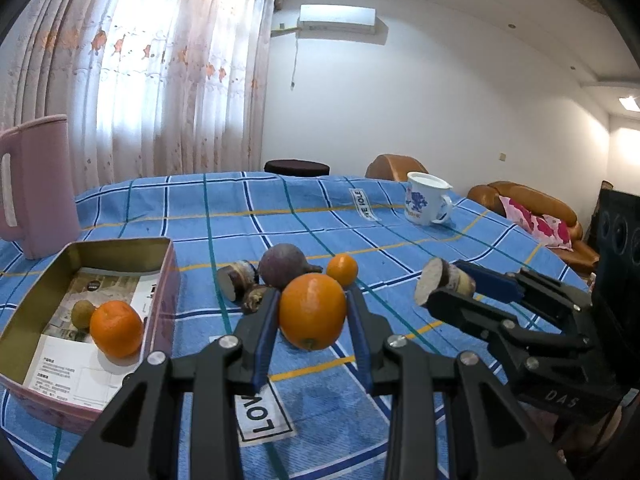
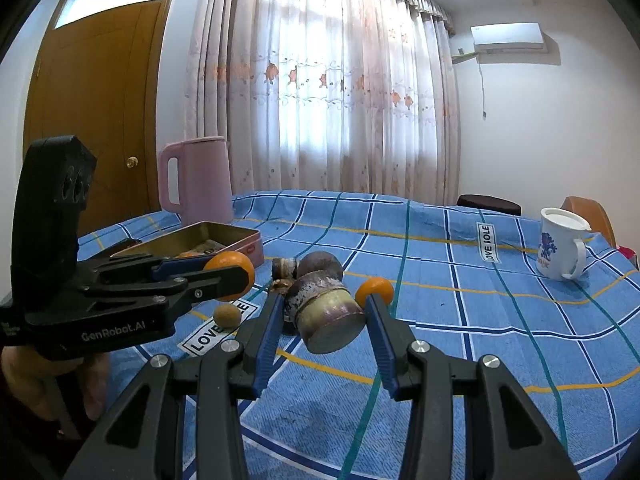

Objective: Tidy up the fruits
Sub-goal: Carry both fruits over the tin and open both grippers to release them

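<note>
My left gripper (image 1: 312,300) is shut on a large orange (image 1: 313,311) and holds it above the blue checked cloth; it also shows in the right wrist view (image 2: 232,270). My right gripper (image 2: 322,308) is shut on a cut sugarcane piece (image 2: 326,312), also seen in the left wrist view (image 1: 442,286). A pink tin box (image 1: 170,276) at the left holds an orange (image 1: 116,328) and a small brown fruit (image 1: 82,314). On the cloth lie a purple round fruit (image 1: 284,266), a second sugarcane piece (image 1: 236,278), a walnut (image 1: 254,298) and a small orange (image 1: 342,269).
A pink kettle (image 1: 38,184) stands behind the box at far left. A white flowered mug (image 1: 426,204) stands at the back right. A small brown ball-like fruit (image 2: 226,315) lies on the cloth under the left gripper. Sofas and a speaker stand beyond the table's right edge.
</note>
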Demonstrator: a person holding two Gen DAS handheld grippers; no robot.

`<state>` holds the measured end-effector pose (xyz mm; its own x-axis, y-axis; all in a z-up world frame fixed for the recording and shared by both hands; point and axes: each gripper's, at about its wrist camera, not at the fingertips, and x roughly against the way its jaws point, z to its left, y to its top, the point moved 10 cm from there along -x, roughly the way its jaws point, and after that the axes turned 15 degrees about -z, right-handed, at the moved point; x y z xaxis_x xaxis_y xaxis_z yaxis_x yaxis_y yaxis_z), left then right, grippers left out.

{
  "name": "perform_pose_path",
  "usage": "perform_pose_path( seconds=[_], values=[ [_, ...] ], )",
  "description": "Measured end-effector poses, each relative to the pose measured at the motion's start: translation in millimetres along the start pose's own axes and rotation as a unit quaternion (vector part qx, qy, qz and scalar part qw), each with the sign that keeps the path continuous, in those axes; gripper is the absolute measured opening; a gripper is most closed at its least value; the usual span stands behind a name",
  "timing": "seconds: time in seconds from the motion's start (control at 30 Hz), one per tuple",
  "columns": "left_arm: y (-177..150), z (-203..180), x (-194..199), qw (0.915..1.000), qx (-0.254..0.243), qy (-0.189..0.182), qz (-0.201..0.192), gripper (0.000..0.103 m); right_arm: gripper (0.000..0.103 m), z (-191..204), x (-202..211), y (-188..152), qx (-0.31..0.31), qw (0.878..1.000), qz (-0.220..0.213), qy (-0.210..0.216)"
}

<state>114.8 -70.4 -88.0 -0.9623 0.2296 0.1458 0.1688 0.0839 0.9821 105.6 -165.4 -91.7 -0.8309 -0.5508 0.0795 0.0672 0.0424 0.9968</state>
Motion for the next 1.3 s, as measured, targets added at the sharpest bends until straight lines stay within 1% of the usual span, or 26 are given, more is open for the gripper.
perform_pose_path(
  seconds=[0.13,0.3,0.43,0.5,0.6,0.7,0.73,0.8,0.93,1.0,1.13,1.3],
  values=[
    [1,1,2,1.0000,0.000,0.004,-0.006,0.036,0.044,0,1,1,-0.001,1.000,-0.006,0.000],
    [3,-3,5,0.9998,-0.012,0.006,-0.013,0.036,0.044,-4,4,5,-0.015,1.000,-0.015,0.004],
    [8,-1,8,0.9998,-0.010,0.009,-0.015,0.036,0.044,-7,2,6,-0.025,1.000,-0.012,0.001],
    [14,5,13,0.9997,-0.006,0.013,-0.020,0.036,0.044,-8,-1,6,-0.033,0.999,-0.004,0.000],
    [22,23,19,0.9990,-0.005,0.037,-0.024,0.036,0.044,1,-11,11,-0.044,0.999,0.005,0.015],
    [27,54,26,0.9973,0.003,0.073,-0.015,0.036,0.044,15,-21,26,-0.042,0.998,0.003,0.039],
    [28,63,28,0.9965,0.005,0.083,-0.013,0.036,0.044,25,-28,35,-0.046,0.997,0.003,0.055],
    [29,90,34,0.9937,0.013,0.111,-0.007,0.036,0.044,39,-40,47,-0.045,0.996,0.003,0.076],
    [31,130,44,0.9891,0.024,0.145,-0.001,0.036,0.044,75,-69,60,-0.027,0.993,0.010,0.111],
    [31,146,47,0.9871,0.025,0.158,0.004,0.036,0.044,89,-80,61,-0.019,0.992,0.018,0.124],
    [27,174,52,0.9831,0.042,0.178,0.012,0.035,0.044,120,-103,57,-0.009,0.988,0.036,0.150],
    [13,195,54,0.9789,0.052,0.195,0.029,0.036,0.044,153,-122,36,0.004,0.983,0.066,0.172]
  ],
)
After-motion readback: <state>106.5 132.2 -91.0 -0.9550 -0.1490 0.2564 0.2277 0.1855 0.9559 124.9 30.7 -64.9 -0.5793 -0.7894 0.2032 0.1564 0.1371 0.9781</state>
